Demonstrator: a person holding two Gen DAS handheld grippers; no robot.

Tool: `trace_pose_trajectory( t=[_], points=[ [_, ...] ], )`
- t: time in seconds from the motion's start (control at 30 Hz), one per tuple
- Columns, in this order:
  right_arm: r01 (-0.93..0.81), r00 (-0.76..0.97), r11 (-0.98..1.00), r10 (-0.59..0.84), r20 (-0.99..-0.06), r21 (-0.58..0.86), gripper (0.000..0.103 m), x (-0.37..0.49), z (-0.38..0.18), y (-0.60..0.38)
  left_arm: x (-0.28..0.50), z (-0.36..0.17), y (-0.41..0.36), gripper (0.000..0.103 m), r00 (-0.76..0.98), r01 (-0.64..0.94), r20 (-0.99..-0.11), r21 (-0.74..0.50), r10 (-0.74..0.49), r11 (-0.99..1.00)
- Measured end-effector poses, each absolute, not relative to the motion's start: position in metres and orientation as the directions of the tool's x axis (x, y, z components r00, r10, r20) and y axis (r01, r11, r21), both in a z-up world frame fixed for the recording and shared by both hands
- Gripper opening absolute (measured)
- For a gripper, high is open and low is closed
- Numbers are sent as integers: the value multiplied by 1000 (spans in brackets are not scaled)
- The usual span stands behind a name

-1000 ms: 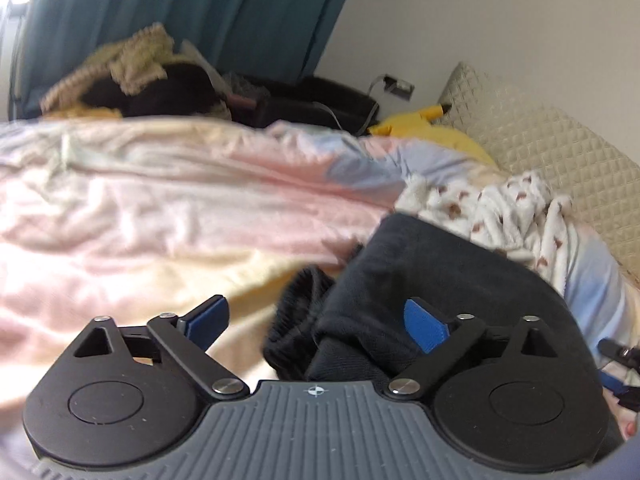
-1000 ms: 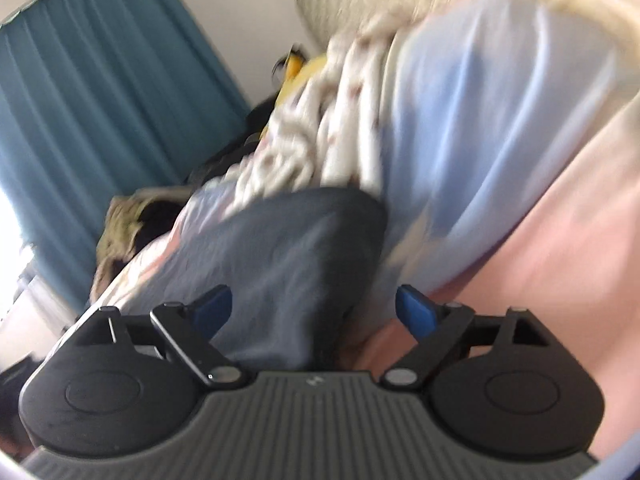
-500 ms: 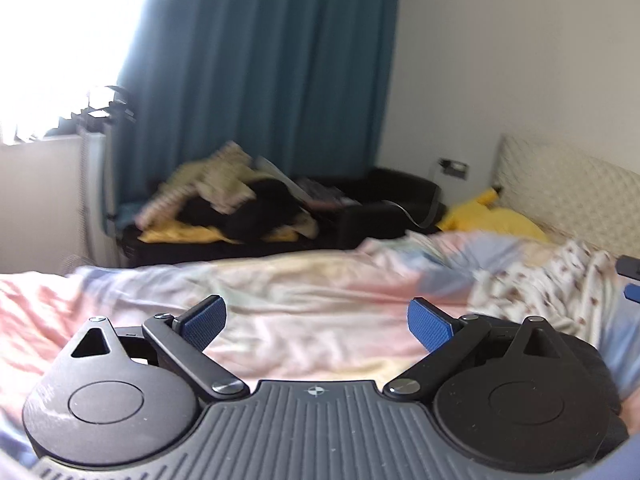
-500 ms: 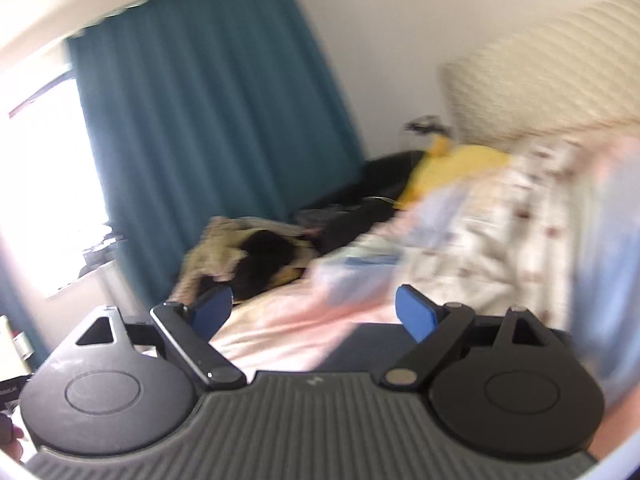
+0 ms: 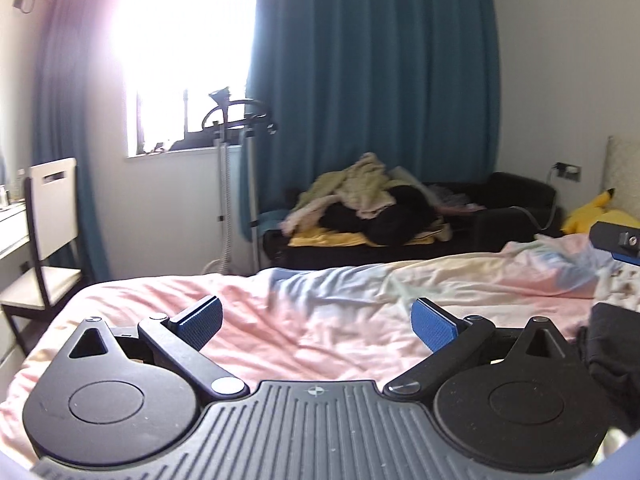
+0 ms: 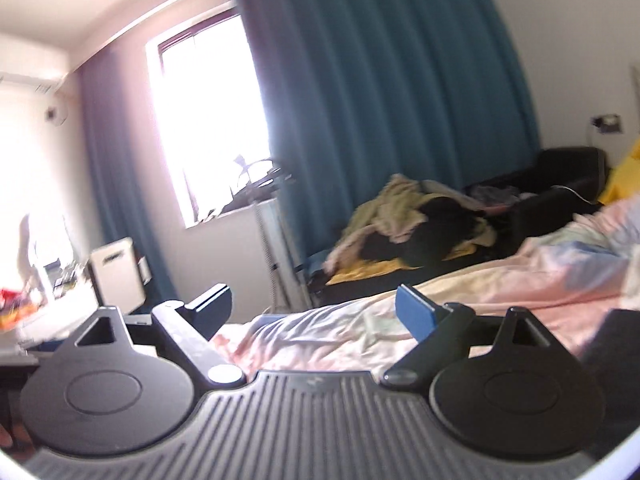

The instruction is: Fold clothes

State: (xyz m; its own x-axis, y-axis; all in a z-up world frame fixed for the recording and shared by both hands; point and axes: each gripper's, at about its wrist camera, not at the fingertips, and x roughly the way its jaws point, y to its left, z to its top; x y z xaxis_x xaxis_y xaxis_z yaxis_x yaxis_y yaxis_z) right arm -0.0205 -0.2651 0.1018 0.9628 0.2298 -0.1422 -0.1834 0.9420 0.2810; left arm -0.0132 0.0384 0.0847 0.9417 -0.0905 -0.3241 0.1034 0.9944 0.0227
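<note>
My left gripper (image 5: 316,322) is open above the pink and pale blue bedspread (image 5: 304,304), with nothing between its blue pads. A dark folded garment (image 5: 612,344) lies at the right edge of the left wrist view, beside the gripper. The other gripper's tip (image 5: 618,242) shows at the right edge there. My right gripper (image 6: 316,312) is open too, held over the bedspread (image 6: 500,292) and empty. The dark garment (image 6: 618,344) sits low at the right of the right wrist view. A pile of unfolded clothes (image 5: 368,204) lies on a black sofa beyond the bed.
A black sofa (image 5: 516,208) stands under the teal curtain (image 5: 380,80). A garment steamer stand (image 5: 236,184) is by the bright window. A white chair (image 5: 48,224) and a desk stand at the left. A yellow plush toy (image 5: 596,212) lies near the headboard.
Both grippers have lifted off the dark garment and swung up and to the left, so the views now face the window, curtain and sofa. Both stayed open.
</note>
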Motion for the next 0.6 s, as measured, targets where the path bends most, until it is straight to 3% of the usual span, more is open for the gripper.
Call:
trace_pose_trajectory(
  t=[0.6],
  points=[
    [-167, 934, 978, 197, -297, 124, 90, -19, 42, -230, -19, 28, 34, 103, 926, 35, -376, -9, -36, 999]
  ],
)
